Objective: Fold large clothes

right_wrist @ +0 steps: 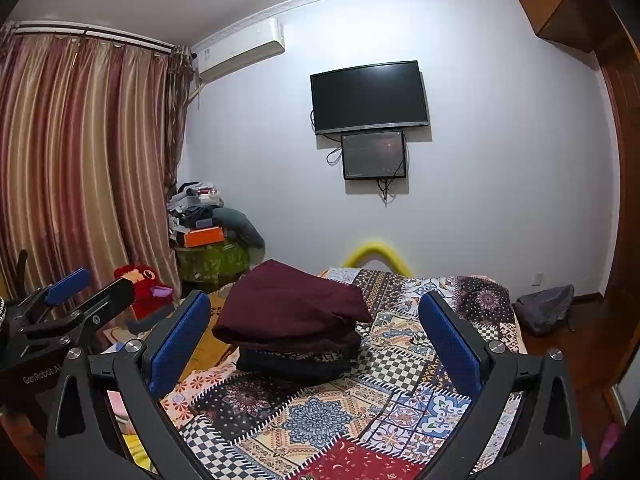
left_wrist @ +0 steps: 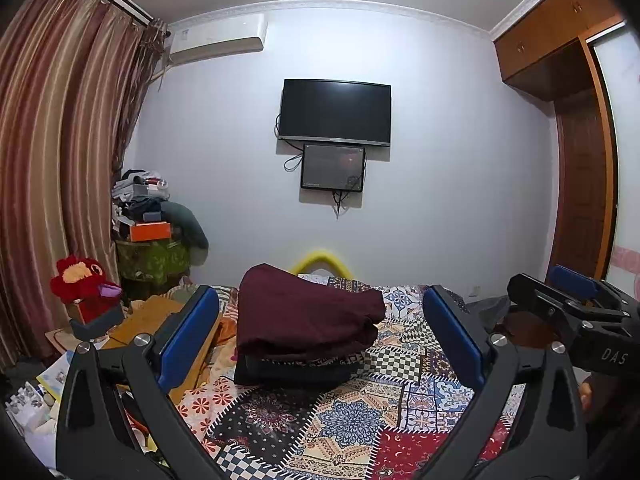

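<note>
Left gripper (left_wrist: pixel 320 336) was built of matte black plastic — two angular arms, each faced with a blue rubber pad (left_wrist: pixel 188 336). Round silver screws (left_wrist: pixel 141 339) were seen at the finger pivots. Right gripper (right_wrist: pixel 316 338) was made to the same pattern: black frame, blue pads, silver screws. White lettering "DAS" was read on its body in the left wrist view, "GenRobot.AI" on the left unit in the right wrist view.
</note>
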`<state>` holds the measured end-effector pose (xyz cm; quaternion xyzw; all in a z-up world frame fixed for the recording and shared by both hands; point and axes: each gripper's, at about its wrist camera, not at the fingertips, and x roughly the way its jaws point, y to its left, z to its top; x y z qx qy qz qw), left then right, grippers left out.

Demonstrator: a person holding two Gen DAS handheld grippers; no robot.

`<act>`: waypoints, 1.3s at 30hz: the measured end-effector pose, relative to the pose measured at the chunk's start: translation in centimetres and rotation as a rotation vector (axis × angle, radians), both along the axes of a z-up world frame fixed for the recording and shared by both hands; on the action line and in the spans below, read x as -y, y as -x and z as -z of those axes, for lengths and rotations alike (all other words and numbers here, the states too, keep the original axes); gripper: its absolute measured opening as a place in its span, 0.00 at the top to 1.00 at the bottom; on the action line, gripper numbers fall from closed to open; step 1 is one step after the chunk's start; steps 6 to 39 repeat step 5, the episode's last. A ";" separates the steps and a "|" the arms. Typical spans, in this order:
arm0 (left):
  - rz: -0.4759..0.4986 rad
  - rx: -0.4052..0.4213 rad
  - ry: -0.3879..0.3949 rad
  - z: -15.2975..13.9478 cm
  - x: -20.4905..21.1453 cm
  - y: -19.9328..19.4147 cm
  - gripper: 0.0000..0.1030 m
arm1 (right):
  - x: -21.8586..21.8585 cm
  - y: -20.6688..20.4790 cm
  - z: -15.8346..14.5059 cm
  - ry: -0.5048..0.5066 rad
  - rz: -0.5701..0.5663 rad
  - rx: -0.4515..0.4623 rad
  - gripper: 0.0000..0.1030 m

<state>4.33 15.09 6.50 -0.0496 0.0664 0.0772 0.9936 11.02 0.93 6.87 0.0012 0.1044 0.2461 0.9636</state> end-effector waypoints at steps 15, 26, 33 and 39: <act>0.003 -0.003 0.000 0.2 -0.1 0.0 0.00 | -0.2 -0.1 0.1 0.005 -0.002 -0.004 0.00; 0.003 -0.003 0.000 0.2 -0.1 0.0 0.00 | -0.2 -0.1 0.1 0.005 -0.002 -0.004 0.00; 0.003 -0.003 0.000 0.2 -0.1 0.0 0.00 | -0.2 -0.1 0.1 0.005 -0.002 -0.004 0.00; 0.003 -0.003 0.000 0.2 -0.1 0.0 0.00 | -0.2 -0.1 0.1 0.005 -0.002 -0.004 0.00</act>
